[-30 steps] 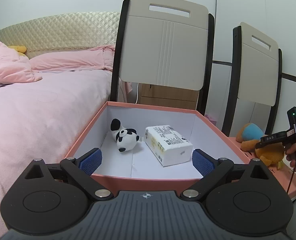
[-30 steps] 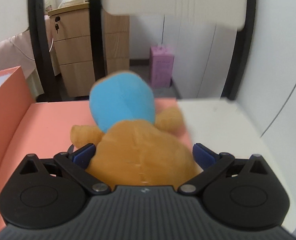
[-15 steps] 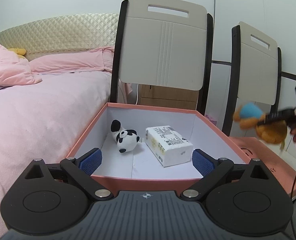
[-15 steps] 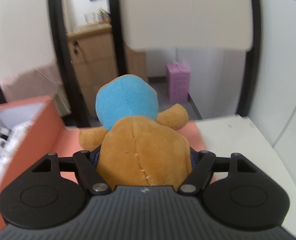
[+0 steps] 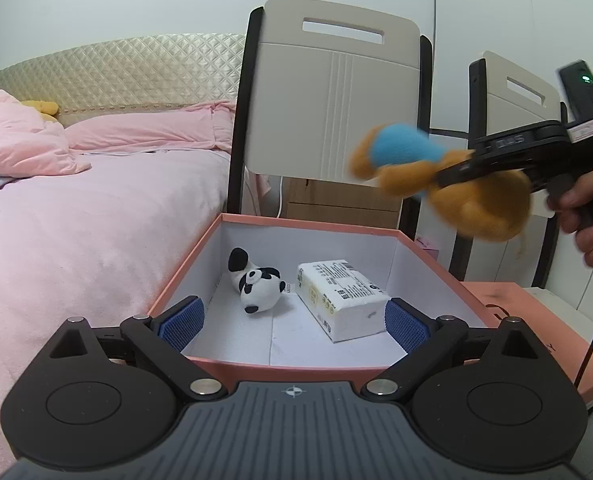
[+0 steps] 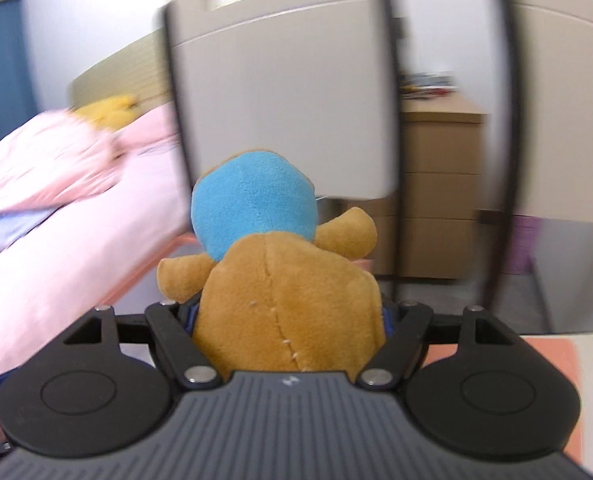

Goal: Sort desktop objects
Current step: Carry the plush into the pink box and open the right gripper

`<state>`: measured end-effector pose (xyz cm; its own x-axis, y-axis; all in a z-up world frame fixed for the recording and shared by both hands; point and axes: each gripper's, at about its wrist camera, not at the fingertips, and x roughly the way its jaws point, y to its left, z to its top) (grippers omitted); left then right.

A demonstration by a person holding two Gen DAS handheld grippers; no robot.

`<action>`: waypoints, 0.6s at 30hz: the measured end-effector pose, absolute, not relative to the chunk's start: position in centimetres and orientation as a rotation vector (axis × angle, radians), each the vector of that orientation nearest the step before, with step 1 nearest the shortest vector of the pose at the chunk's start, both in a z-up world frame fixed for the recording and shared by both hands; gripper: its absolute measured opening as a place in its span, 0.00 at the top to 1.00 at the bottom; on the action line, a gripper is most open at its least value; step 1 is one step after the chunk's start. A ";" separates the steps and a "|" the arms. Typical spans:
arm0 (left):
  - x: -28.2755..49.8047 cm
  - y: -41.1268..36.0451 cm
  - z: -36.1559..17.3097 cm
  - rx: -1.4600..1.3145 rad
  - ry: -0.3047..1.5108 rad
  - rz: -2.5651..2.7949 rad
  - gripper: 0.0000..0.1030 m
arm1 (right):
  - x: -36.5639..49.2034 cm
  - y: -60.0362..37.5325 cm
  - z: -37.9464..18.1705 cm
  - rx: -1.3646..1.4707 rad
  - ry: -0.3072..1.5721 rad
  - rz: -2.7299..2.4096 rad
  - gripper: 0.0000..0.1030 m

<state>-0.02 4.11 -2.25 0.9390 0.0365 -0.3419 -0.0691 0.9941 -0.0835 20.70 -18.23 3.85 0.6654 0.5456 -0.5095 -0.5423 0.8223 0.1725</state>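
Note:
My right gripper (image 6: 290, 314) is shut on a brown plush toy with a blue head (image 6: 284, 280). In the left wrist view the right gripper (image 5: 452, 174) holds this toy (image 5: 476, 204) in the air above the right rim of an open pink box (image 5: 296, 366). The box has a white inside and holds a small panda plush (image 5: 256, 286) and a white tissue pack (image 5: 342, 298). My left gripper (image 5: 294, 322) is open and empty at the box's near edge.
The pink box lid (image 5: 536, 328) lies to the right of the box. Two chairs (image 5: 332, 92) stand behind the box. A bed with pink covers (image 5: 76, 220) runs along the left. A wooden drawer unit (image 6: 436, 200) stands behind the chairs.
My right gripper closed on the brown plush toy, lifted it off the pink lid and carried it up and left toward the box. The left gripper has stayed in place.

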 end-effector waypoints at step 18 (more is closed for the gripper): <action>0.1 5.3 -1.3 -0.142 0.315 0.142 0.05 | 21.1 -2.2 -5.5 -0.368 0.958 0.918 0.27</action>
<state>0.11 5.31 -1.28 0.9411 0.1163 -0.3175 -0.1605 0.9801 -0.1168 21.11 -2.16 -5.47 0.2502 0.5041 -0.8266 -0.8042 0.5836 0.1124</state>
